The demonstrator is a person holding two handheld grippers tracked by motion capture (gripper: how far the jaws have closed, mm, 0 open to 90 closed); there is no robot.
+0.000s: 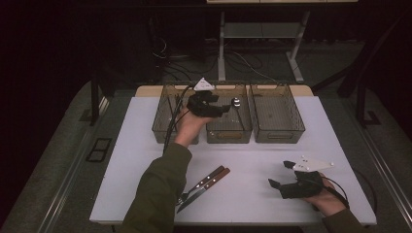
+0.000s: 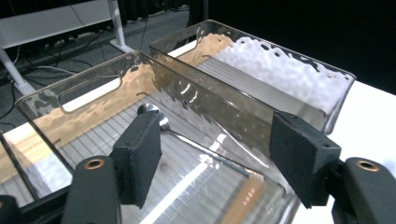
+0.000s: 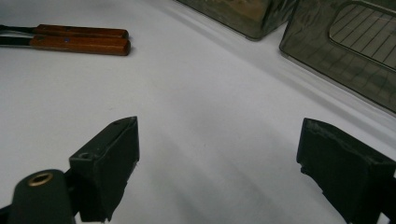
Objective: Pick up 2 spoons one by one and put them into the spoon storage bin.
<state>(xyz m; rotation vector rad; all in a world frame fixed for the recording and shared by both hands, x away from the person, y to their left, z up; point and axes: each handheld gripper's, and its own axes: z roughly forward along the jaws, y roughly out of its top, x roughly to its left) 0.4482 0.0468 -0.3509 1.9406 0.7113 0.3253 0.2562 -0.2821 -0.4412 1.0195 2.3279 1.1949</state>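
My left gripper hangs over the middle one of three smoky clear bins, its jaws open with nothing between them. Below them in the left gripper view, a spoon with a wooden handle lies on the ribbed floor of that bin; its shiny bowl points to the far side. My right gripper rests low at the table's front right, jaws wide open over bare white table. A fork and a knife with wooden handles lie side by side near the front edge.
The left bin and the right bin flank the middle one along the back of the white table. Cables trail from the left gripper over the left bin. Table legs and cords stand on the dark floor beyond.
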